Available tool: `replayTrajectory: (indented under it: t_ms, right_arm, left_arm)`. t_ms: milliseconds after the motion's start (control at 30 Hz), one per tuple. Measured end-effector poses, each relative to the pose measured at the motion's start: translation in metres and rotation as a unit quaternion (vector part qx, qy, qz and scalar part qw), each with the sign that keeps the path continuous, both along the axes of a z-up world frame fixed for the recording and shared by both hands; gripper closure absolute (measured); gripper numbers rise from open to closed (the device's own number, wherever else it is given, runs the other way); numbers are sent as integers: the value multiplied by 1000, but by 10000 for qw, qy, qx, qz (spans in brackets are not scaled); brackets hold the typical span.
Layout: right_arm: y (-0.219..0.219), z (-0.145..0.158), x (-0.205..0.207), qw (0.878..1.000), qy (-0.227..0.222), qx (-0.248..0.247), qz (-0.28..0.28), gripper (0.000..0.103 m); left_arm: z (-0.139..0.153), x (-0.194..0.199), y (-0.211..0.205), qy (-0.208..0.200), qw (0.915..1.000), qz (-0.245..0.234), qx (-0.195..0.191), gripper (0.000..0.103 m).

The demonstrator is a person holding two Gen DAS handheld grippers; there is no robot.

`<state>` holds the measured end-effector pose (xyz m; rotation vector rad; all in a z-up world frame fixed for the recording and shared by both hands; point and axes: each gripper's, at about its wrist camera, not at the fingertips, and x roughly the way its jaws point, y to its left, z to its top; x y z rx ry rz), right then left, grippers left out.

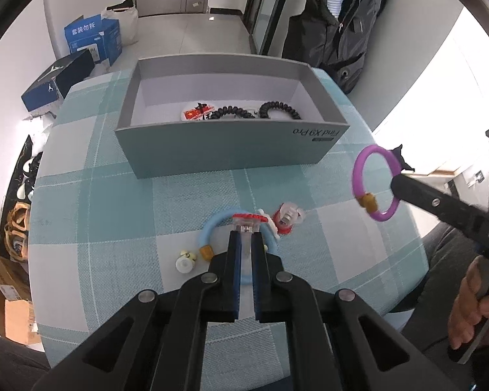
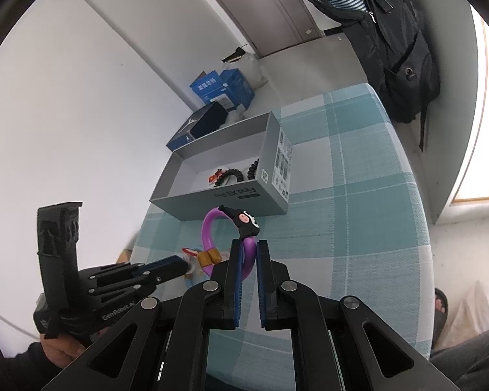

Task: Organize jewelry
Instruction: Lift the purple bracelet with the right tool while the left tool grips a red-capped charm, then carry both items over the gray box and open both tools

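1. Left wrist view: the left gripper (image 1: 246,236) is clenching a red-topped clip (image 1: 248,221) near the blue ring (image 1: 212,228) on the surface (image 1: 114,228).
2. Right wrist view: the right gripper (image 2: 247,244) is gripping the purple ring (image 2: 212,228), lifted; next it probably needs carrying left into the far grey box (image 2: 218,200).

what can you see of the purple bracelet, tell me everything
The purple bracelet is a smooth, glossy ring that looks like plastic or silicone. It carries a black cartoon charm with a pink snout on one side and two amber beads on the other. The right gripper pinches its band, holding it in the air above the checked tablecloth, in front of the open grey box. Nothing else touches it.
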<state>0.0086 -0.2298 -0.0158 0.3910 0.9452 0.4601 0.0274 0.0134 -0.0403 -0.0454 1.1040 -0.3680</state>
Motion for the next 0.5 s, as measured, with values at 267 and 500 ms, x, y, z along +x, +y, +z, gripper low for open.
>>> replayTrajectory:
  t_ms: [267, 500]
  right_arm:
    - [8, 2, 3, 9999, -56, 89, 76, 96]
    - [15, 17, 13, 9997, -163, 118, 157, 96]
  left_arm:
    - [21, 2, 5, -175, 9993, 70, -314, 101]
    - [39, 17, 15, -329, 9976, 198, -583, 101]
